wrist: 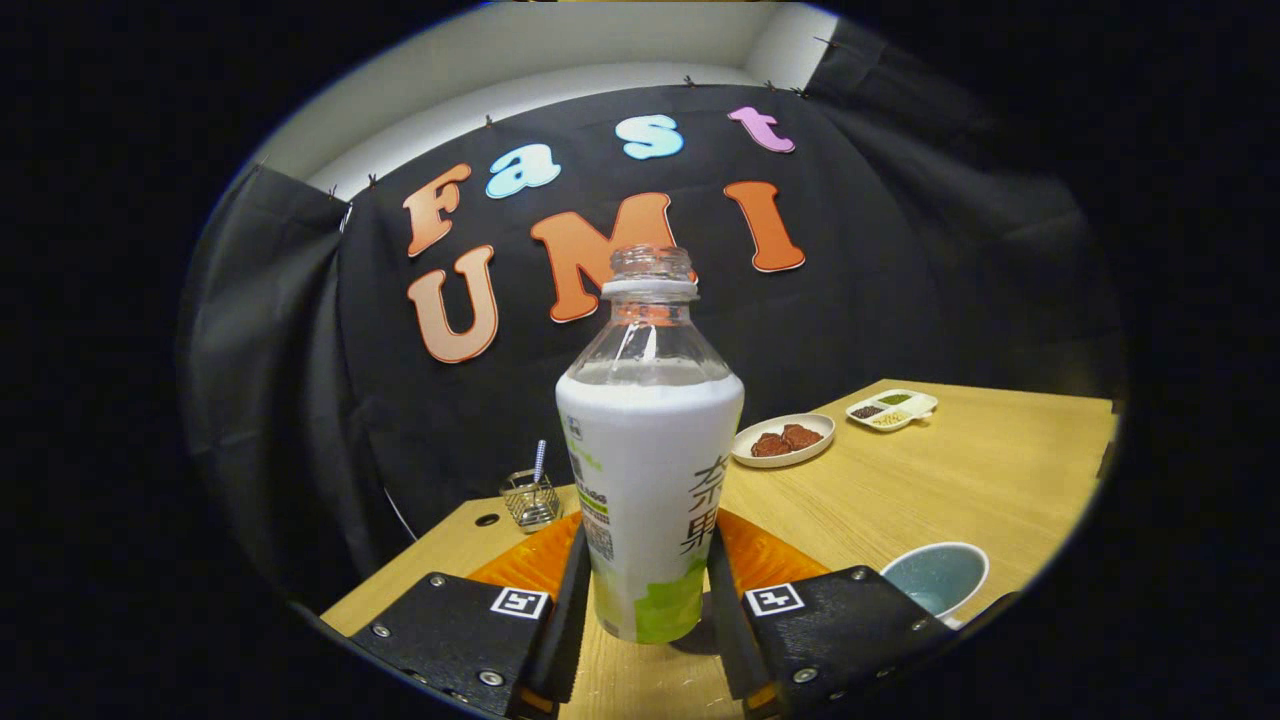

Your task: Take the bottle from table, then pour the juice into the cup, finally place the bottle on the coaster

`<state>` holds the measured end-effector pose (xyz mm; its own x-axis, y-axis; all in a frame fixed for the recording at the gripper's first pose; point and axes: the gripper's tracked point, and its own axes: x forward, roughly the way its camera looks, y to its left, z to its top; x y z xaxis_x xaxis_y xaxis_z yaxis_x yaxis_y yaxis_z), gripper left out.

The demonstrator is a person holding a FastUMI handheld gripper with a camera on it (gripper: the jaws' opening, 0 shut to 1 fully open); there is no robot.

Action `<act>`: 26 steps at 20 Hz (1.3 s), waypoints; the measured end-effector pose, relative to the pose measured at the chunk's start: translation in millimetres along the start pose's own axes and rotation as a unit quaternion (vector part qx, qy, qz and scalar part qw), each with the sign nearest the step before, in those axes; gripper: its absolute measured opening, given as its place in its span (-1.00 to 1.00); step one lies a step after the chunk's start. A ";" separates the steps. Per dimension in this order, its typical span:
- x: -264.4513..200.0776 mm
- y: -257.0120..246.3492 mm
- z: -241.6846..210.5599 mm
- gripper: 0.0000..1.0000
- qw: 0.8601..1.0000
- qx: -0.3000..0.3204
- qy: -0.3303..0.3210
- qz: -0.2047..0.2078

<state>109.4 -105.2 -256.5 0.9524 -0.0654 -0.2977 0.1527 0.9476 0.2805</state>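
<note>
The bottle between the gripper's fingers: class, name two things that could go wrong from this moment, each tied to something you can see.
1. The bottle has no cap and its neck is open; a tilt or jolt before it reaches the cup could spill juice on the table.
2. The gripper holds the bottle low on its body, so the tall top may lean or slip between the fingers.
</note>
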 end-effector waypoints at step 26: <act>49.5 -20.4 -81.5 0.21 0.988 -0.126 0.072 -0.058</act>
<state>132.0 -102.2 -351.4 0.8819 -0.1500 -0.4469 0.1704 0.9854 0.0055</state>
